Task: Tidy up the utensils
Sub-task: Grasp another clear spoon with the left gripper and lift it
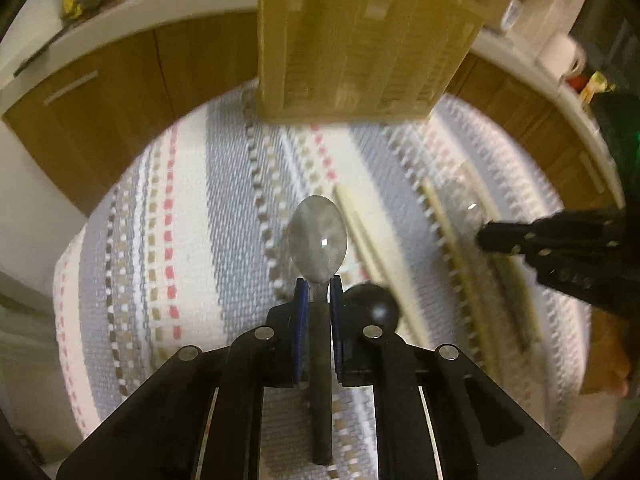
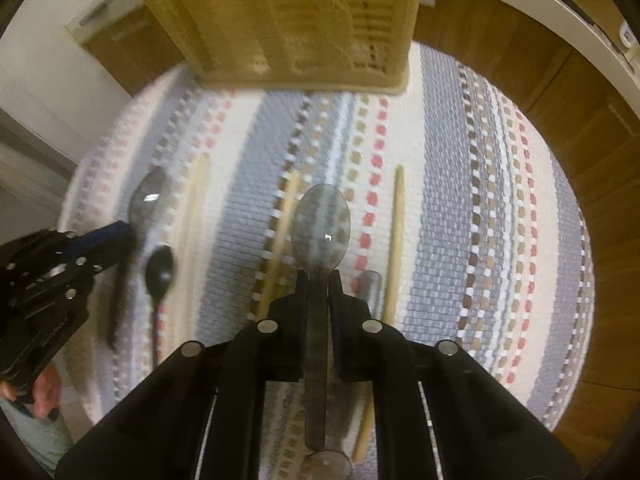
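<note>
Only the right wrist view showed the black plastic spoon (image 2: pixel 159 270) whole, at centre left. The left hand-held gripper (image 1: pixel 318 285) clenched a clear plastic spoon (image 1: pixel 318 240); the right hand-held gripper (image 2: pixel 319 280) clenched another clear spoon (image 2: pixel 321 232), both pointing toward the slatted wooden organizer (image 2: pixel 280 20).

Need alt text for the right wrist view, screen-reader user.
The right gripper is shut on the handle of a silver metal spoon, bowl pointing ahead, above a round table with a striped woven cloth. A tan slotted utensil organizer sits at the far edge; wooden chopsticks and a black spoon lie on the cloth.
</note>
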`<action>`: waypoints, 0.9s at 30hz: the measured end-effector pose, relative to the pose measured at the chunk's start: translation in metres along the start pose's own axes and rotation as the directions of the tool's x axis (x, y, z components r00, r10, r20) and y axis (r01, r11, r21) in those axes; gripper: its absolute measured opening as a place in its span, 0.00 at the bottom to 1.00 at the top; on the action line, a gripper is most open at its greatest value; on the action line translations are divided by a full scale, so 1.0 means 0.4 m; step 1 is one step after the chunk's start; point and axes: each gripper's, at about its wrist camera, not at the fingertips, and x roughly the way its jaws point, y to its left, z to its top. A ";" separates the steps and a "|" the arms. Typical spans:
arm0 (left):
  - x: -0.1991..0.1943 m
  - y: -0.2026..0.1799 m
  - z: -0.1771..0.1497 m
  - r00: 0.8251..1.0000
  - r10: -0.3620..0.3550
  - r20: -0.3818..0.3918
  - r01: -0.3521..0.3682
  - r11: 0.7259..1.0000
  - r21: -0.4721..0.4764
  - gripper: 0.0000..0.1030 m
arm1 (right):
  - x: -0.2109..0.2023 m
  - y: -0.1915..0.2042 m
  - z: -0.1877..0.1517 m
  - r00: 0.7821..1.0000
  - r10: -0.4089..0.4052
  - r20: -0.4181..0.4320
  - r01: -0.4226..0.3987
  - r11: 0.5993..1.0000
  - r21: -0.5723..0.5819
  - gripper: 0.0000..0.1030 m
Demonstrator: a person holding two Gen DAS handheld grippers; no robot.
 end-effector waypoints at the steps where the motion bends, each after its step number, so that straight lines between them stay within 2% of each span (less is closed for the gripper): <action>1: -0.022 0.000 0.001 0.999 -0.011 0.033 0.011 1.000 0.000 0.09 | -0.018 0.001 -0.005 0.999 0.018 0.027 -0.018 1.000 0.004 0.00; 3: -0.059 -0.005 0.004 0.996 -0.030 0.082 0.030 1.000 0.001 0.09 | -0.049 0.001 -0.014 0.996 0.059 0.074 -0.060 0.998 0.005 0.00; 7: -0.123 -0.023 0.023 0.982 -0.052 0.183 0.051 0.999 0.009 0.09 | -0.098 0.000 -0.032 0.984 0.080 0.161 -0.078 0.997 -0.016 0.00; 10: -0.147 -0.023 0.031 0.976 -0.060 0.207 0.059 0.998 0.009 0.09 | -0.108 0.013 -0.041 0.983 0.084 0.161 -0.079 0.996 -0.038 0.00; 12: -0.151 -0.020 0.038 0.975 -0.055 0.216 0.055 0.998 0.006 0.09 | -0.095 0.004 -0.033 0.987 0.103 0.124 -0.097 0.994 -0.048 0.01; 13: -0.153 -0.015 0.037 0.975 -0.052 0.218 0.052 0.999 0.003 0.09 | -0.081 0.007 -0.030 0.989 0.103 0.102 -0.098 0.994 -0.054 0.07; 15: -0.158 -0.004 0.035 0.974 -0.059 0.217 0.062 0.998 -0.007 0.09 | -0.061 0.017 -0.023 0.993 0.100 0.065 -0.095 0.992 -0.078 0.31; 16: -0.160 0.000 0.033 0.975 -0.057 0.213 0.060 0.998 -0.010 0.09 | -0.051 0.029 -0.017 0.994 0.098 0.052 -0.093 0.991 -0.092 0.56; 17: -0.148 -0.004 0.032 0.976 -0.054 0.209 0.058 0.998 -0.011 0.09 | -0.039 0.034 -0.009 0.994 0.097 0.056 -0.091 0.991 -0.099 0.61; 20: -0.137 0.012 0.022 0.978 -0.049 0.202 0.053 0.998 -0.016 0.09 | -0.011 0.059 0.007 0.998 0.049 0.035 -0.044 0.991 -0.130 0.59; 22: -0.128 0.022 0.016 0.979 -0.049 0.200 0.055 0.998 -0.025 0.09 | 0.008 0.073 0.022 0.998 0.057 0.010 -0.055 0.988 -0.142 0.51; 24: -0.127 0.032 0.011 0.979 -0.051 0.199 0.058 0.998 -0.032 0.09 | 0.028 0.091 0.037 0.999 0.037 -0.009 -0.038 0.986 -0.160 0.50; 27: -0.125 0.039 0.003 0.979 -0.054 0.196 0.061 0.998 -0.031 0.09 | 0.061 0.103 0.053 0.999 0.026 -0.028 -0.031 0.985 -0.168 0.42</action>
